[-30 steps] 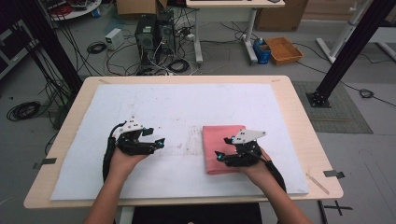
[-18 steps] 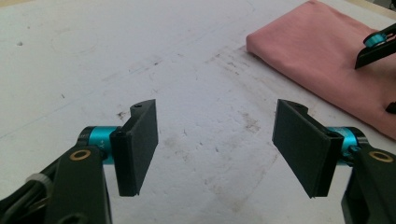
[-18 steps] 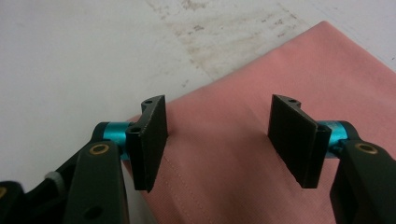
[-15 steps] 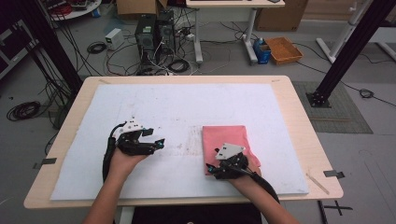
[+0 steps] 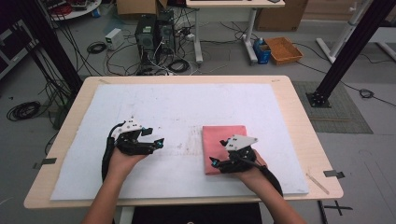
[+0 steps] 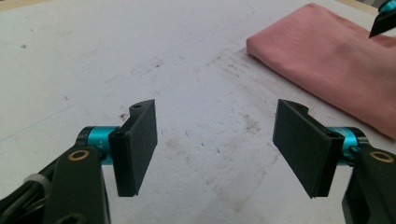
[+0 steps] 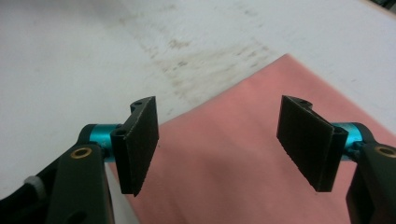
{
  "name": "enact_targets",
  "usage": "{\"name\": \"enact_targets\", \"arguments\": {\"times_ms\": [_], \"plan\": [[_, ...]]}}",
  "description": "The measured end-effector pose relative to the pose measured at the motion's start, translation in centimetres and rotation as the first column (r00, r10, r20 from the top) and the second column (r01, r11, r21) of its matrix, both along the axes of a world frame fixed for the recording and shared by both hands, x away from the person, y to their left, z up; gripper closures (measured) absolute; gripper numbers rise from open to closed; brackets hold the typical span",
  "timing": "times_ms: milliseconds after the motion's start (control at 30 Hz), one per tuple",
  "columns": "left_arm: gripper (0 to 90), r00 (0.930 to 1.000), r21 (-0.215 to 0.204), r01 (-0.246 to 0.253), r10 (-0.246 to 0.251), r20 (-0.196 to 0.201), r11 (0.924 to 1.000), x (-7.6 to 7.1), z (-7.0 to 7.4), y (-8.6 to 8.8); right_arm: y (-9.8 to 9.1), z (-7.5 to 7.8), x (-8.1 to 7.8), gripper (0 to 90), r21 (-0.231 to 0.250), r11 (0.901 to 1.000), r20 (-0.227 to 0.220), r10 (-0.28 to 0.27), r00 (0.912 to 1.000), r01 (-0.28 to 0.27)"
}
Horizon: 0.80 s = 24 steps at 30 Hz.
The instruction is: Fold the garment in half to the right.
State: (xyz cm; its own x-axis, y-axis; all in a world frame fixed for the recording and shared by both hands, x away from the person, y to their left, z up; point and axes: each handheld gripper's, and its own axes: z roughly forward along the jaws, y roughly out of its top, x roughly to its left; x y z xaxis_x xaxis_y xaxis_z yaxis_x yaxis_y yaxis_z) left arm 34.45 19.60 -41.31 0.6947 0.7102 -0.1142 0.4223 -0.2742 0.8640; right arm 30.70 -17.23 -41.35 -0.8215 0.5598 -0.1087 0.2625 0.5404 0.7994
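A folded pink cloth [image 5: 225,147] is seen lying flat on the white mat [image 5: 177,107] that covers the table [image 5: 299,107], right of the middle and toward the near edge. The right gripper [image 5: 215,162] is held low over the cloth's near left corner — its jaws have just been opening and are spread wide, with the cloth below them and nothing pinched between them. In the right gripper view the cloth [image 7: 261,154] is shown beneath both pads, its edge running diagonally against the stained mat [image 7: 70,56]. The left gripper [image 5: 156,142] is held over bare mat, well apart from the cloth and pointing toward it; its jaws are spread too, and nothing is held. In the left gripper view the cloth [image 6: 327,60] lies ahead at the upper right — a tip of the other gripper is seen at the top right corner.
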Motion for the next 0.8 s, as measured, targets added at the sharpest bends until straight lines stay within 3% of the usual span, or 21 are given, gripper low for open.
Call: {"name": "enact_targets", "arguments": {"times_ms": [133,267,400,800], "plan": [[30.8,0.9999,-0.002,0.004,-0.004,0.01,1.0,-0.1,0.3,0.2,-1.2,0.9,0.4,28.3,0.048,0.9988,0.004,-0.01,0.9999,0.01],[30.6,0.9997,-0.008,0.008,-0.007,0.023,0.9999,-0.2,0.5,0.4,-3.6,2.1,1.1,26.0,0.121,0.992,0.014,-0.038,0.9992,0.036],[29.4,0.9991,-0.014,0.021,-0.021,0.038,0.9997,-0.4,0.7,0.6,-5.6,2.5,2.0,24.8,0.156,0.9844,0.01,-0.084,0.9964,0.081],[23.9,0.9972,-0.018,0.054,-0.053,0.054,0.9984,-0.4,0.7,0.7,-11.4,1.4,4.4,22.0,0.199,0.9477,-0.033,-0.248,0.9682,0.249]]}}
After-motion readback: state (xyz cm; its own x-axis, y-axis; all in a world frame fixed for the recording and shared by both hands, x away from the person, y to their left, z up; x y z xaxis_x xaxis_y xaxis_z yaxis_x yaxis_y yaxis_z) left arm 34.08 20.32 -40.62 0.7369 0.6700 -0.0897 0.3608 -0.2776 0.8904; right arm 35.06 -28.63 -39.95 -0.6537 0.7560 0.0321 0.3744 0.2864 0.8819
